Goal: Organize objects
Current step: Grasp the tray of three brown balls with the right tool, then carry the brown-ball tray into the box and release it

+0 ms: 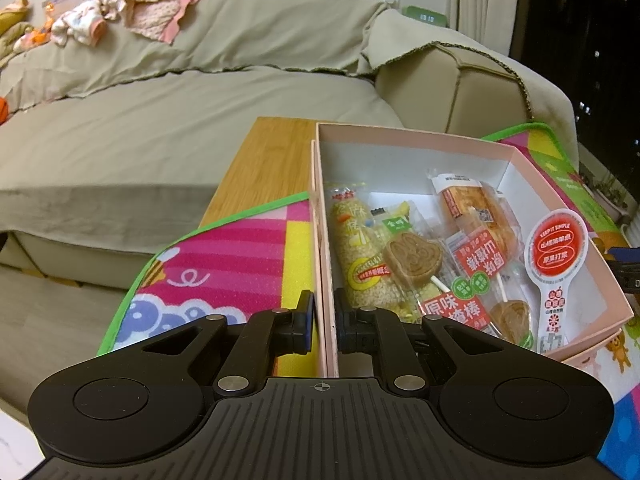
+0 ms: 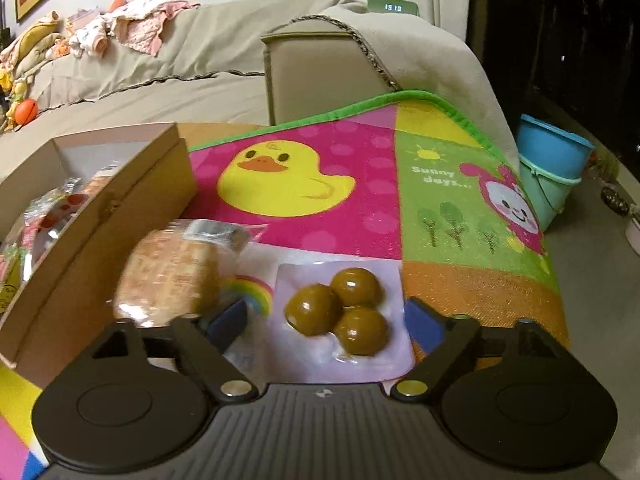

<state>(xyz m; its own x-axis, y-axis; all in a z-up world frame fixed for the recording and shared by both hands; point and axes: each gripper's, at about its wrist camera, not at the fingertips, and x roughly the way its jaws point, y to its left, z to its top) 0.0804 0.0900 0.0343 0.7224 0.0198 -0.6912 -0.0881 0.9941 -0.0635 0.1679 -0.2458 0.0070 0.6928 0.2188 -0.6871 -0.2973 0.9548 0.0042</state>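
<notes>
A pink box (image 1: pixel 416 136) stands on the play mat and holds several wrapped snacks, among them a lollipop (image 1: pixel 412 260) and a rice bar (image 1: pixel 360 252). My left gripper (image 1: pixel 325 320) is shut on the box's left wall, one finger outside and one inside. In the right wrist view the box (image 2: pixel 108 184) is at the left. My right gripper (image 2: pixel 326 320) is open around a clear packet of three brown balls (image 2: pixel 340 308) lying on the mat. A wrapped bread snack (image 2: pixel 172 276) lies just left of it, against the box.
The colourful play mat (image 2: pixel 360 184) covers a wooden table (image 1: pixel 260 160). A beige sofa (image 1: pixel 180 112) with clothes stands behind. Blue buckets (image 2: pixel 552 160) stand on the floor at the right.
</notes>
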